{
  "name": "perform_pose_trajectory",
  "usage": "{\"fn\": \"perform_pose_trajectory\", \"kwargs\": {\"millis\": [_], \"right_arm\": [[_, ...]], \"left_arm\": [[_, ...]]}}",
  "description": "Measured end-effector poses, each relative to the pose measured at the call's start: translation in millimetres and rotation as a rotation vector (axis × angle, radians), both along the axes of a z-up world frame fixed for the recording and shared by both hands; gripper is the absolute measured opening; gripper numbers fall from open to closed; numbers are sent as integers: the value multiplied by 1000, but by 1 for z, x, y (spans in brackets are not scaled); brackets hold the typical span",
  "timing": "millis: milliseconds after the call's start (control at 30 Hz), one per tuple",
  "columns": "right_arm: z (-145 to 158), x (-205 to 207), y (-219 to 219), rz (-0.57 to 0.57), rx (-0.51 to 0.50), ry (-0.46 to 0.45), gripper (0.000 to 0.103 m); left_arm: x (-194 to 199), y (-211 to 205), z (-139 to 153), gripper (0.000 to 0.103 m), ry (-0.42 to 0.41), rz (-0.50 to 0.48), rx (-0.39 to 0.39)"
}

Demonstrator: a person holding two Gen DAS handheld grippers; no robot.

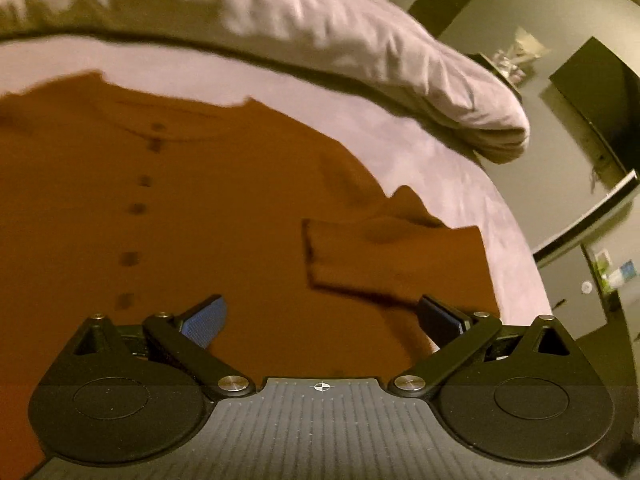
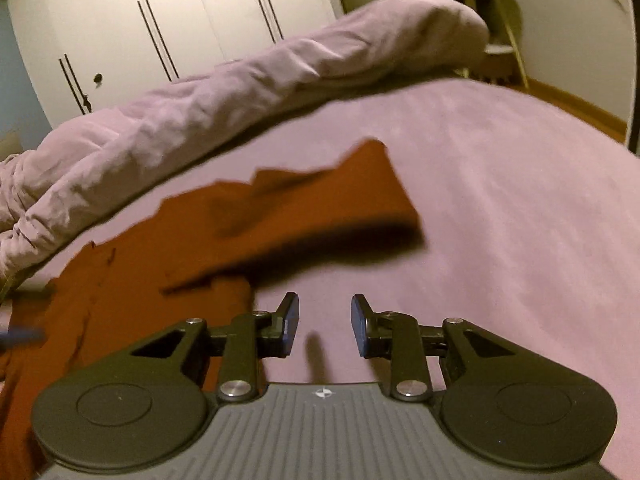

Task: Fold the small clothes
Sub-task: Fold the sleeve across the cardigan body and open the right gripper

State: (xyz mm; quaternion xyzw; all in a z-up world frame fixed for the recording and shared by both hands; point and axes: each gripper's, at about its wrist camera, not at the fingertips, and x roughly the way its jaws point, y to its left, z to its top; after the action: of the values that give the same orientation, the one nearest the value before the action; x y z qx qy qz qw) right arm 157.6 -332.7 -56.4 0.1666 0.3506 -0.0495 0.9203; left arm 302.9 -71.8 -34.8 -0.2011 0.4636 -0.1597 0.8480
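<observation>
Nearest the cameras, the left claw (image 1: 322, 318) gaped wide and empty above the rust shirt (image 1: 168, 208); the right claw (image 2: 325, 326) stood apart, holding nothing, over the pink bed (image 2: 500, 208). Beyond lay a rumpled duvet (image 2: 240, 76). No writing was legible.

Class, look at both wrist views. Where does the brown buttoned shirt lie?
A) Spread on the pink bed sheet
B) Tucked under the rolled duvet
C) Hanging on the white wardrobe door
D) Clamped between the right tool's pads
A: the brown shirt lies spread on the pink sheet, apart from the duvet, and nothing sits between the right tool pads.
</observation>
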Motion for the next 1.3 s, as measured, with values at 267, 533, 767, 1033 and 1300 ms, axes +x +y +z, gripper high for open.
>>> {"fn": "perform_pose_trajectory", "kwargs": {"millis": [267, 533, 767, 1033, 1300], "right_arm": [[-10, -35, -15, -30, -58, -26, 29], [-16, -23, 4, -48, -224, -23, 29], [-6, -25, 23, -32, -305, -25, 29], [-4, -23, 82, 133, -404, -69, 37], [-12, -11, 95, 137, -548, -5, 37]], "left_arm": [[46, -39, -37, 76, 98, -27, 13], [56, -46, -37, 12, 99, -30, 10], [40, -25, -13, 9, 10, -31, 4], [22, 68, 24, 9, -99, 96, 133], [-8, 189, 9, 9, -57, 347, 367]]}}
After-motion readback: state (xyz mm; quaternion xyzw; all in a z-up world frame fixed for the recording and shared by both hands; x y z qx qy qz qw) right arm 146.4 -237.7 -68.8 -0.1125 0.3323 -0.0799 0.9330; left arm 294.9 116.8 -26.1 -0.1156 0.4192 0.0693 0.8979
